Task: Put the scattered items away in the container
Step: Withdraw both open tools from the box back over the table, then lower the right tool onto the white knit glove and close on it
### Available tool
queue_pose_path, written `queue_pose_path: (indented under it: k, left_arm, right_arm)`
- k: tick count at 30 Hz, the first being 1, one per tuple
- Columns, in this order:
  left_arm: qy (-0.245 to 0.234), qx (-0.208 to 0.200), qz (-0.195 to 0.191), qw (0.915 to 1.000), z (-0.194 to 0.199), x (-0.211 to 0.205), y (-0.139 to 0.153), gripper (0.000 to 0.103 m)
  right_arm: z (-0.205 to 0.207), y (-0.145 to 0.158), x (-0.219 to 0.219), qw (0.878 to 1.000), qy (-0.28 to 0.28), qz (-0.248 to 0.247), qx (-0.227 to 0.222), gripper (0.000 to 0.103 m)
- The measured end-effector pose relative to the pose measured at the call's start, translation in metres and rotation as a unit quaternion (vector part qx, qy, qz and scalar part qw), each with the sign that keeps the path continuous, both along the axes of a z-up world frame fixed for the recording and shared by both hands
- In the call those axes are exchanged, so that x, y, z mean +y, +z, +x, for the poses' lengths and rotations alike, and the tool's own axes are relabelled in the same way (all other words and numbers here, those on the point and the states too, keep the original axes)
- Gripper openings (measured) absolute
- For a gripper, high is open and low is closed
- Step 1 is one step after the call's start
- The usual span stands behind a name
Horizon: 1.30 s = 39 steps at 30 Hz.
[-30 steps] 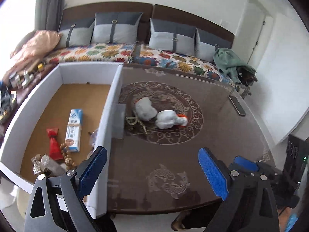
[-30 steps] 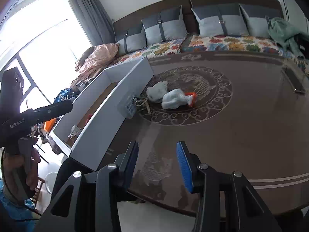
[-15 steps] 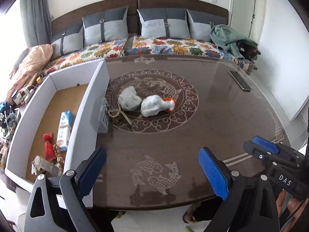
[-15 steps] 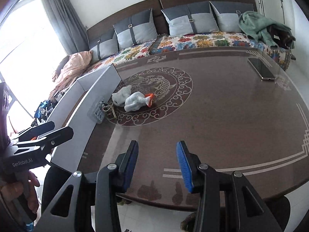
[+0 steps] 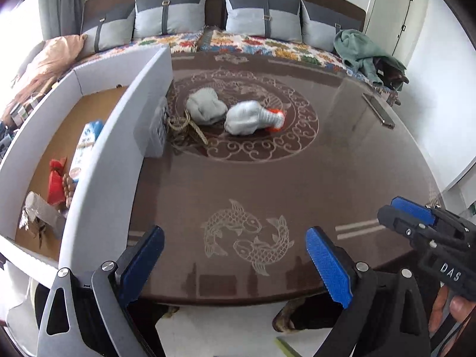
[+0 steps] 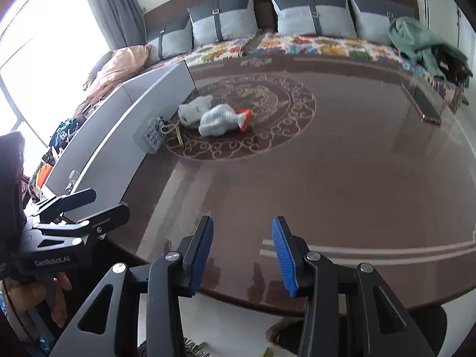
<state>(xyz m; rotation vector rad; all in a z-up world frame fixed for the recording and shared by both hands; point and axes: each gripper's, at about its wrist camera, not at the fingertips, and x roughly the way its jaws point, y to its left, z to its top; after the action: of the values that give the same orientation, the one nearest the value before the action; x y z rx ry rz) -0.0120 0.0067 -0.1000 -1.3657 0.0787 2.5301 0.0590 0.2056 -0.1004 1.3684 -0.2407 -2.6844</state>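
A white open box stands on the left of the brown table. Inside lie a blue-white carton, a red packet, wooden beads and a clear bottle. On the table beside the box lie a grey cloth bundle, a grey-and-orange sock bundle, a gold chain and a small grey card leaning on the box wall. My left gripper is open and empty at the near table edge. My right gripper is open and empty, also at the near edge.
A dark phone lies at the table's far right. A sofa with grey cushions runs behind the table, with a green cloth at its right end. Clutter sits left of the box.
Both grippers have pulled back and swung right, away from the box. The right gripper has come into the left wrist view. Nothing on the table has moved.
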Motion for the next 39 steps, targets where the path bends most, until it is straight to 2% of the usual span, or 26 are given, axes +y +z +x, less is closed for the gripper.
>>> queue_pose_path:
  k: [2, 10, 21, 28, 30, 34, 39]
  left_arm:
    - [0.001, 0.007, -0.008, 0.9999, 0.000, 0.002, 0.003, 0.097]
    - [0.007, 0.007, -0.045, 0.9989, -0.003, 0.008, 0.002, 0.097]
    - [0.008, 0.006, -0.059, 0.9982, -0.006, 0.008, -0.001, 0.097]
    - [0.009, -0.011, -0.055, 0.9984, -0.010, 0.005, -0.011, 0.097]
    - [0.008, -0.016, -0.052, 0.9985, -0.011, 0.004, -0.014, 0.097]
    - [0.009, -0.030, -0.047, 0.9984, -0.013, 0.002, -0.022, 0.097]
    - [0.016, -0.045, -0.038, 0.9981, -0.015, -0.005, -0.028, 0.097]
  right_arm:
    - [-0.001, 0.003, -0.001, 1.000, 0.000, 0.013, 0.004, 0.043]
    - [-0.007, -0.006, 0.006, 1.000, -0.009, 0.006, -0.011, 0.043]
    - [-0.009, -0.008, 0.001, 1.000, 0.000, 0.014, -0.015, 0.043]
    - [-0.029, -0.014, -0.005, 0.999, 0.033, 0.022, -0.011, 0.043]
    - [-0.040, -0.014, -0.006, 0.998, 0.051, 0.026, -0.004, 0.043]
    - [-0.089, -0.017, -0.022, 0.989, 0.136, 0.058, 0.020, 0.043]
    - [-0.168, -0.030, -0.054, 0.958, 0.255, 0.128, 0.026, 0.043]
